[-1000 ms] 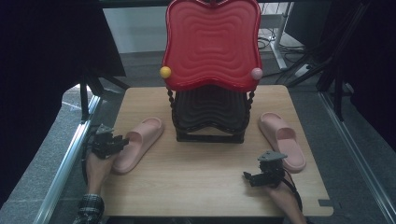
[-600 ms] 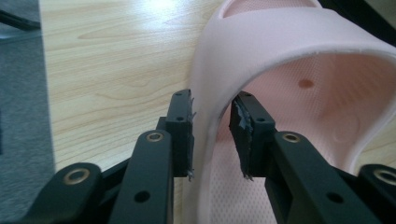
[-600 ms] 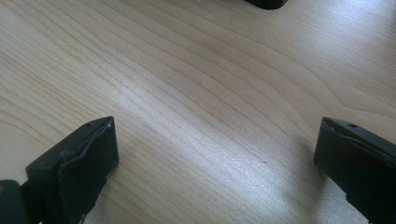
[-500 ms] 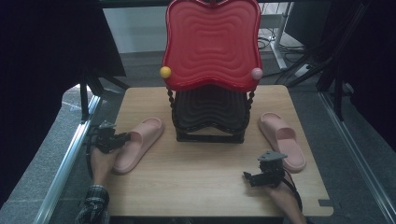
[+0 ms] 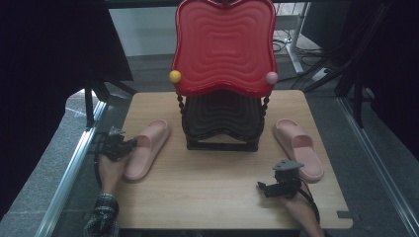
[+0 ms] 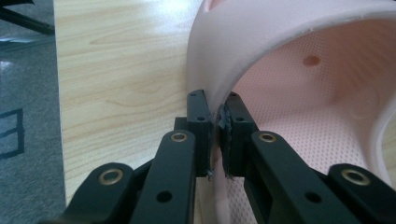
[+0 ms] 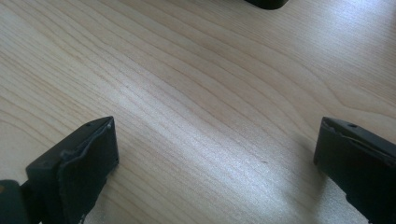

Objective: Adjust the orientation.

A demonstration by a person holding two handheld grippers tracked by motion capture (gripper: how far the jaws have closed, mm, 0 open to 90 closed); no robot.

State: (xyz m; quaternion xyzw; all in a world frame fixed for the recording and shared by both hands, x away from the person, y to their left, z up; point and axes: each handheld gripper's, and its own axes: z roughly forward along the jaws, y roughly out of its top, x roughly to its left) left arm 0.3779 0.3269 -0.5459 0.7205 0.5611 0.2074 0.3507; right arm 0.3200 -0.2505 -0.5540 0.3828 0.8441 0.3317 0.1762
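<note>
My left hand-held gripper pinched the strap edge of the pink slipper at lower left; I judged lifting it slowly and level best. My right hand-held gripper gaped wide.

No readable text, labels, brands or numbers anywhere. Nothing printed on the pale pink foam slide sandal, the light wood-grain tabletop or the glossy red wavy-ribbed plastic chair back. Black outline marking on grey floor, not legible.
</note>
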